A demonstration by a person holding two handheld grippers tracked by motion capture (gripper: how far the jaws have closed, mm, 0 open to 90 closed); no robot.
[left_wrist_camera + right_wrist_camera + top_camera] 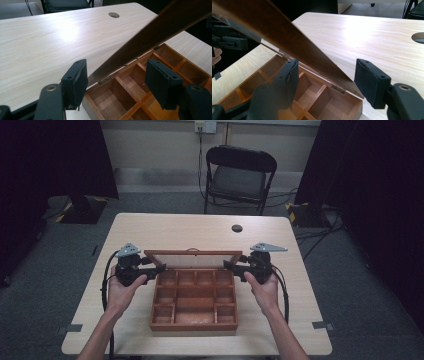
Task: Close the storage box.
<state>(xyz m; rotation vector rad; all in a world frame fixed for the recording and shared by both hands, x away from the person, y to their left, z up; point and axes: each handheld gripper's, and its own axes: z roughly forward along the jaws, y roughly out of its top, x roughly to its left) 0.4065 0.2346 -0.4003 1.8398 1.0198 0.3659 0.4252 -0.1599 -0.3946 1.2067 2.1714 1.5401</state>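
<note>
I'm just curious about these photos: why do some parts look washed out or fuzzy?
High view: dim and soft, dark curtains at both sides. Left gripper view: a white glare patch on the table; the lid is near and blurred. Right gripper view: glare on the table too; the lid's upper part is blurred.

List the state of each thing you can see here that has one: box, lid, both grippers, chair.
Wooden box: open, its compartments bare.
Lid: raised on its hinges, tilted back, a gripper at each end.
Left gripper: fingers open, astride the lid's left edge.
Right gripper: fingers open, astride the lid's right edge.
Folding chair: unfolded, unoccupied.
</note>
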